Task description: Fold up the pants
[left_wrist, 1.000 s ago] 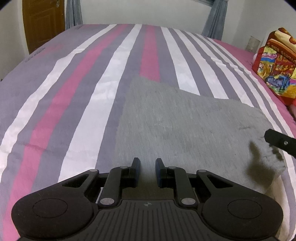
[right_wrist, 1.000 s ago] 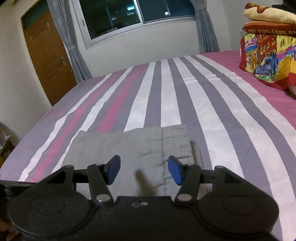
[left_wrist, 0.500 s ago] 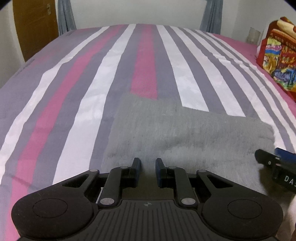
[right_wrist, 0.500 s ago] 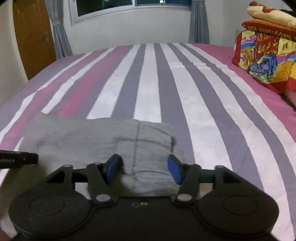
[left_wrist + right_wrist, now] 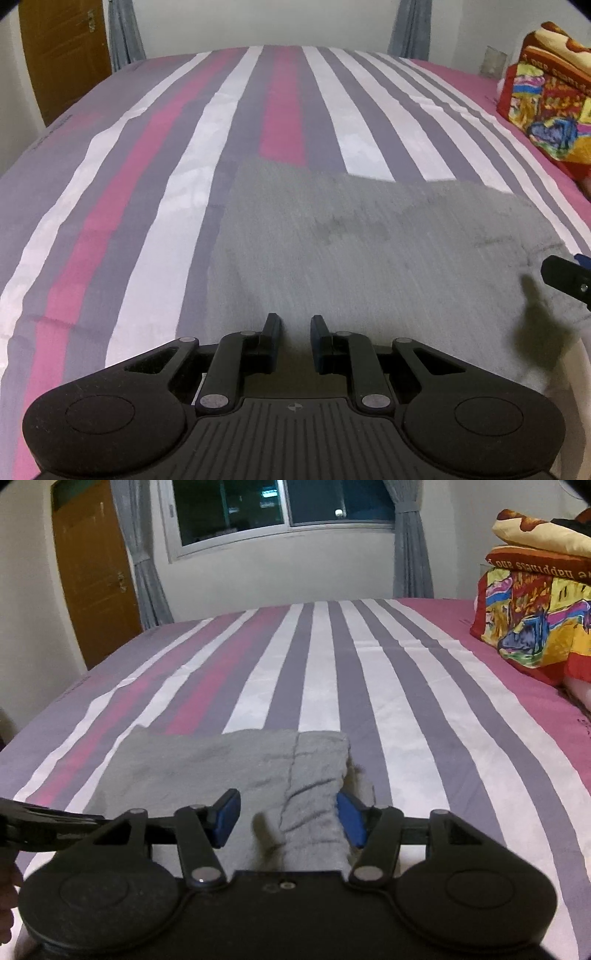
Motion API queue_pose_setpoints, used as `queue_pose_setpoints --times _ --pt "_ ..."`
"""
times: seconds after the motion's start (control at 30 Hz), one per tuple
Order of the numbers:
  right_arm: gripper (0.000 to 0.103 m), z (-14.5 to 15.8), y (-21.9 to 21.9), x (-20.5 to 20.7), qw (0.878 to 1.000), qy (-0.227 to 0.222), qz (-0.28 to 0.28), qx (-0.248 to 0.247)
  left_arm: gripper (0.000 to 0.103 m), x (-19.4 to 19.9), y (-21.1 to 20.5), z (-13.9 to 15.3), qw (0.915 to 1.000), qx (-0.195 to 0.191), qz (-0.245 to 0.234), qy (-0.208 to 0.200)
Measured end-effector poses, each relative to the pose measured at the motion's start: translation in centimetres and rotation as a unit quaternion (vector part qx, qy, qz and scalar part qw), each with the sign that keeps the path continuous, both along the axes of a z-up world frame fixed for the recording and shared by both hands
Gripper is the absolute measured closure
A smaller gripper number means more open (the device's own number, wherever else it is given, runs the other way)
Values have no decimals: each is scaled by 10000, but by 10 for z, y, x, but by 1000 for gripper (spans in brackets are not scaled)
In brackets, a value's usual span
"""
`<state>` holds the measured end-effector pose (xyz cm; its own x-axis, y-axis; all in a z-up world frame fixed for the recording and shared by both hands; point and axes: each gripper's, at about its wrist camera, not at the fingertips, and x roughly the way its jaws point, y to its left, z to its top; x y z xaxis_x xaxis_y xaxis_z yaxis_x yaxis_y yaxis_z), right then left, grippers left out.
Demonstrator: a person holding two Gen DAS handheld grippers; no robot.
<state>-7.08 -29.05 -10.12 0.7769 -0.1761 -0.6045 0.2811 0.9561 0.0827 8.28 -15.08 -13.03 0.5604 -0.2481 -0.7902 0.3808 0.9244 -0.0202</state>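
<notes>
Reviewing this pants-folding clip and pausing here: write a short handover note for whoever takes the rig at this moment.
Left gripper: narrow gap between the fingers, low over the near edge of the grey pants; a grip cannot be seen.
Right gripper: jaws closing, the pants' right end bunched between its fingers, pads not yet pressing.
Pants lie as a folded rectangle across the striped bedsheet.
Done: at least one fold.
Left: probably the next fold, then smoothing.
</notes>
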Motion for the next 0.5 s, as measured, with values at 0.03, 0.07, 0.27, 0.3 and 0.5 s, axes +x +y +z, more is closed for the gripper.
queue_pose_setpoints --times 0.03,0.07,0.27,0.3,0.5 --pt "44 1 0 -2 10000 -16 0 -41 85 -3 1 0 10000 -2 -15 0" --pt "45 3 0 -5 9999 -50 -12 -100 85 -6 1 0 10000 -1 -36 -2" --pt "46 13 4 -17 9994 -292 13 -169 85 -20 4 2 10000 -4 -66 -9" --pt "46 14 6 -17 9994 -279 78 -182 85 -22 4 2 10000 -3 -64 -14" --pt "46 2 17 -19 9995 -53 278 -136 85 -28 5 3 10000 13 -68 -24"
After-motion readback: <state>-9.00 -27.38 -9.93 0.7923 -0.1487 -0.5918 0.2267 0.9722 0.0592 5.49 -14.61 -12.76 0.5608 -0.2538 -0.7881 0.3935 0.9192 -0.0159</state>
